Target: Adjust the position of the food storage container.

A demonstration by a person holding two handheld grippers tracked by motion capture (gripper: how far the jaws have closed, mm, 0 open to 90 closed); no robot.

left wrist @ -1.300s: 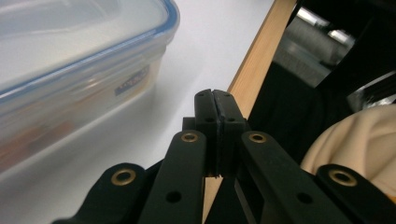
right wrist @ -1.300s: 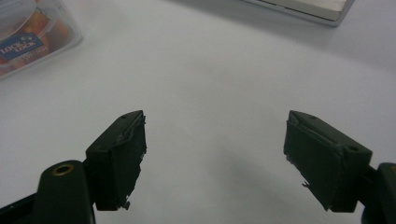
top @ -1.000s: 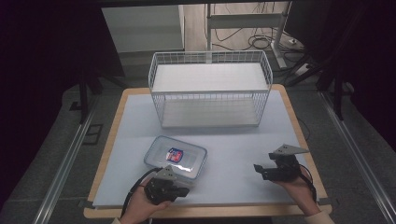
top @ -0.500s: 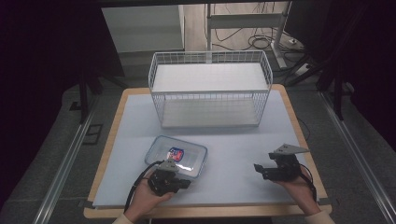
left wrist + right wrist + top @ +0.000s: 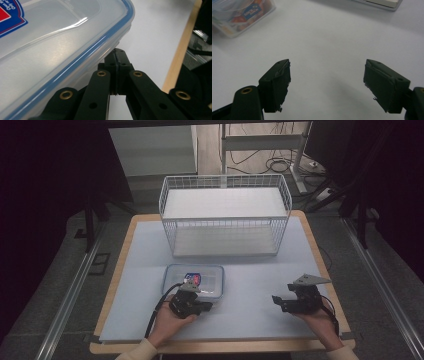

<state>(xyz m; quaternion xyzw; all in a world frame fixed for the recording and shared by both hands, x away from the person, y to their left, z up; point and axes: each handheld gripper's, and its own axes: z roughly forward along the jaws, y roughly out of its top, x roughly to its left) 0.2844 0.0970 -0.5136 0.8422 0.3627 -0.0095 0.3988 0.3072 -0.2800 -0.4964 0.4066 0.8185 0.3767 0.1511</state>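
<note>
A clear plastic container (image 5: 200,276) with a blue-rimmed lid and a red and blue label lies on the pale mat in front of the wire basket. My left gripper (image 5: 208,306) is shut with nothing between its jaws. It lies low at the container's near side. In the left gripper view its closed tips (image 5: 117,53) sit right against the container (image 5: 50,50), just under the blue lid rim. My right gripper (image 5: 276,301) is open, apart from the container, to its right over bare mat. Nothing is between its pads (image 5: 277,82).
A white wire basket (image 5: 225,215) stands at the back of the table, its base at the top right of the right gripper view (image 5: 382,3). The pale mat (image 5: 250,290) lies on a wooden table whose edge (image 5: 178,62) runs near my left gripper.
My left hand has moved forward and to the right, up against the container. The container now lies squarer to the table's front edge. The right hand has stayed put.
</note>
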